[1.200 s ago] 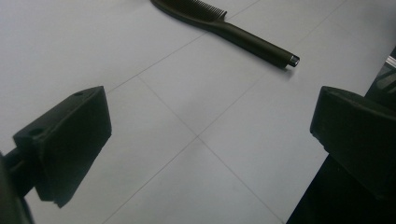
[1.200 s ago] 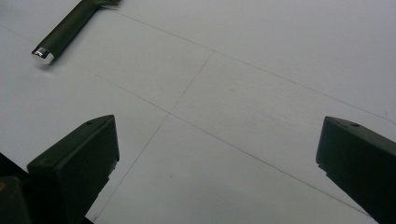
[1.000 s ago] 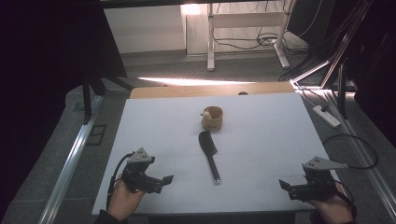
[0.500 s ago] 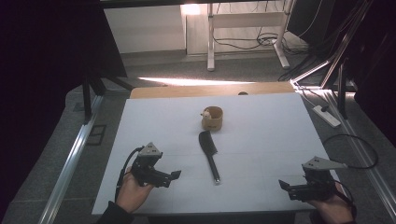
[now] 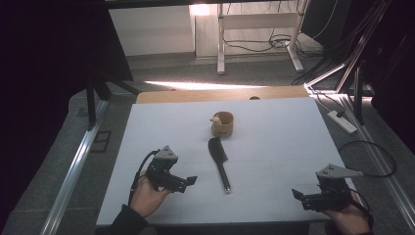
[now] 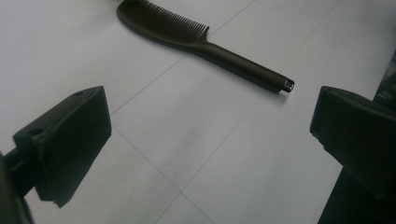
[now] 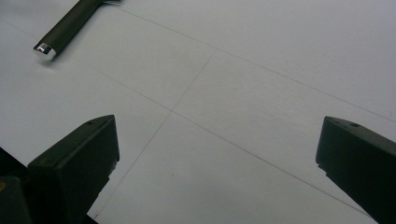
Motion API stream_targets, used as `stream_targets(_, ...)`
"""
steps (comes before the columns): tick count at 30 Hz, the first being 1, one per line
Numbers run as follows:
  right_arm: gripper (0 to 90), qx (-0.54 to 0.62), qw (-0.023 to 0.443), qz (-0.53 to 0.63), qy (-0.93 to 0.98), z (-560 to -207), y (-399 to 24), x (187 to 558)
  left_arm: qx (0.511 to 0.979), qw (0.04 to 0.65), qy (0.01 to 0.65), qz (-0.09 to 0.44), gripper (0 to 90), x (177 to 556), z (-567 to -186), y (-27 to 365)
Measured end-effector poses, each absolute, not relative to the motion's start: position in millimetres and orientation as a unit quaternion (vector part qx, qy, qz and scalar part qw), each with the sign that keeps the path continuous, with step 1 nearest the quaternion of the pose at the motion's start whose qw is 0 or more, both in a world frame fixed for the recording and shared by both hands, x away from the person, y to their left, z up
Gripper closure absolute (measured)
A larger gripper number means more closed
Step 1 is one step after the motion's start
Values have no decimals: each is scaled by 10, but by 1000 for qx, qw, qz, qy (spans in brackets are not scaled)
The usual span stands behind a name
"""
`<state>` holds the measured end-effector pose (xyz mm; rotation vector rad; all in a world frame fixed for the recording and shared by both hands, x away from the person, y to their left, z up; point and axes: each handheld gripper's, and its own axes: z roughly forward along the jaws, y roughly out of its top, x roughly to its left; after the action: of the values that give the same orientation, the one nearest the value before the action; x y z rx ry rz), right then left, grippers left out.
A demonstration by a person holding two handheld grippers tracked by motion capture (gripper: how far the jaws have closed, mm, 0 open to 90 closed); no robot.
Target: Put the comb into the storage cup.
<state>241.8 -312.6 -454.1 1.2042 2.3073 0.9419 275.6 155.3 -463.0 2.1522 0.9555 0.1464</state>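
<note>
Nearing the comb point(image 5: 218, 161), left tool point(image 5: 188, 181) moved inward, spread, right tool point(image 5: 299, 196) unmoved, spread.

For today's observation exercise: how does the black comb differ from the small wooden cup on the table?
The comb is black, long and thin, lying flat; the wooden cup is tan, short and round, standing upright. The comb lies nearer the left gripper; the cup sits farther back. Both rest untouched on the white table.
</note>
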Motion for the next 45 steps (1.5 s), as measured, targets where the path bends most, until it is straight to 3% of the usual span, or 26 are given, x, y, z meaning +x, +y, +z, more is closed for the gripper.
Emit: stream_targets(45, 1, 426, 184, 326, 823, -4550, -3112, 2429, 873, 363, 323, 35, 0, 3206, -4710, 897)
